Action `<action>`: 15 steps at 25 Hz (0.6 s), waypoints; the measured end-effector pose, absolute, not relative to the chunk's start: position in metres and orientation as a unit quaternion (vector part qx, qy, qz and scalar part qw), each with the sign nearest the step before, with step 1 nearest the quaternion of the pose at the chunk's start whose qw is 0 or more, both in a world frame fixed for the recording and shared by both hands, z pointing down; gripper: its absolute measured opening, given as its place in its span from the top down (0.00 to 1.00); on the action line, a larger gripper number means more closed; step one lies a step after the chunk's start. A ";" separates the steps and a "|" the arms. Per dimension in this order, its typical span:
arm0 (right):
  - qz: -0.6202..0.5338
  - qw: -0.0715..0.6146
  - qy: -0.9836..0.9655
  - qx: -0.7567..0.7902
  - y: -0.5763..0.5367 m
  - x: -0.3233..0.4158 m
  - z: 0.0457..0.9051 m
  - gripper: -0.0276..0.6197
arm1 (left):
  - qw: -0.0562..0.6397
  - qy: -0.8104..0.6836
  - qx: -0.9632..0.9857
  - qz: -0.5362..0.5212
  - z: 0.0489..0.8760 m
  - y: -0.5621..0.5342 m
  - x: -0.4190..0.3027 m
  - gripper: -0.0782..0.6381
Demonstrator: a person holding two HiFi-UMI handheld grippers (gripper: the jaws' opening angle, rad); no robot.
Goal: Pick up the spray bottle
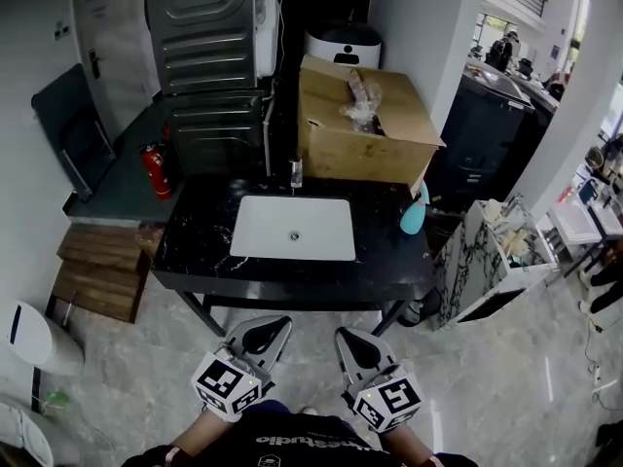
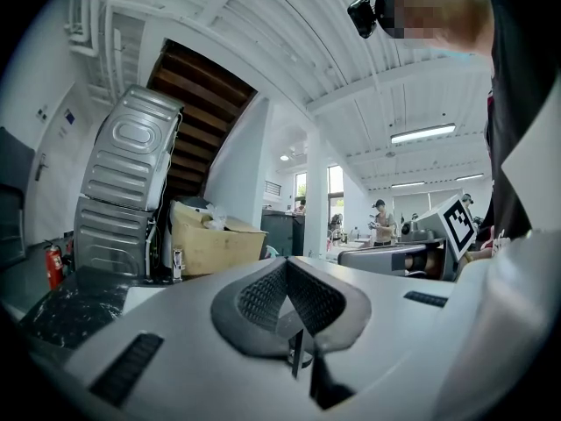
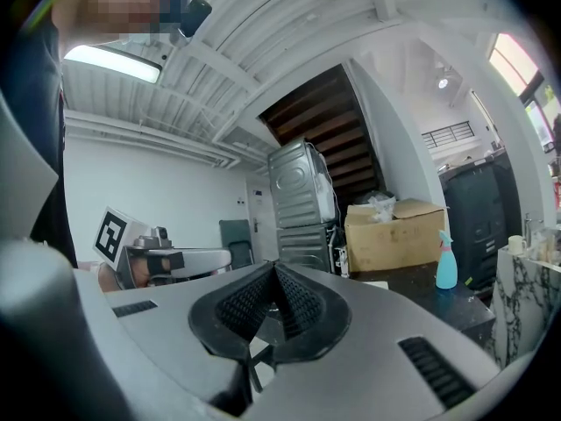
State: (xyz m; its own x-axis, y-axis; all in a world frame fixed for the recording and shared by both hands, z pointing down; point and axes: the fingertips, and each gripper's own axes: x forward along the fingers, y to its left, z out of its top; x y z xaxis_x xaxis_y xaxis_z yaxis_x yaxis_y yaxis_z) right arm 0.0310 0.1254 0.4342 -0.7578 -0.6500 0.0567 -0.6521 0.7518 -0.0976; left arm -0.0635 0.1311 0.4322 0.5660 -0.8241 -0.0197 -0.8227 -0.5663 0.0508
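teal plastic spray bottle [image 1: 415, 212] on glossy black marble counter [image 1: 195, 232] (white-veined)

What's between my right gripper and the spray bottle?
Head view: from right gripper to spray bottle, a strip of floor, then bare black counter.

right gripper [image 3: 274, 268]: jaws pressed together, empty | spray bottle [image 3: 446, 263]: upright on black counter [image 3: 419, 293], well right of jaw tips | cardboard box [image 3: 394, 235]: beyond tips, left of bottle
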 end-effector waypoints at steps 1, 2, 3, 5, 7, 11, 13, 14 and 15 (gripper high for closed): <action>0.059 0.010 -0.935 0.350 0.124 0.035 0.437 0.90 | 0.021 -0.466 0.884 -0.019 0.434 0.131 -0.060 0.87; 0.063 0.009 -0.934 0.351 0.124 0.038 0.440 0.90 | 0.024 -0.466 0.884 -0.018 0.437 0.132 -0.056 0.87; 0.067 0.008 -0.933 0.352 0.123 0.041 0.443 0.90 | 0.027 -0.465 0.885 -0.016 0.439 0.131 -0.053 0.87; 0.070 0.006 -0.932 0.356 0.119 0.047 0.445 0.90 | 0.028 -0.457 0.889 -0.013 0.442 0.126 -0.045 0.87; 0.071 0.004 -0.931 0.359 0.111 0.051 0.446 0.90 | 0.026 -0.452 0.892 -0.014 0.441 0.116 -0.039 0.87; 0.072 0.004 -0.927 0.369 0.090 0.058 0.450 0.90 | 0.026 -0.453 0.891 -0.025 0.444 0.086 -0.037 0.87; 0.073 0.008 -0.923 0.377 0.075 0.060 0.452 0.90 | 0.026 -0.451 0.892 -0.028 0.445 0.066 -0.041 0.87; 0.074 0.009 -0.921 0.381 0.067 0.061 0.452 0.90 | 0.026 -0.453 0.891 -0.030 0.445 0.056 -0.044 0.87; 0.075 0.010 -0.920 0.386 0.058 0.061 0.452 0.90 | 0.026 -0.454 0.890 -0.032 0.444 0.045 -0.047 0.87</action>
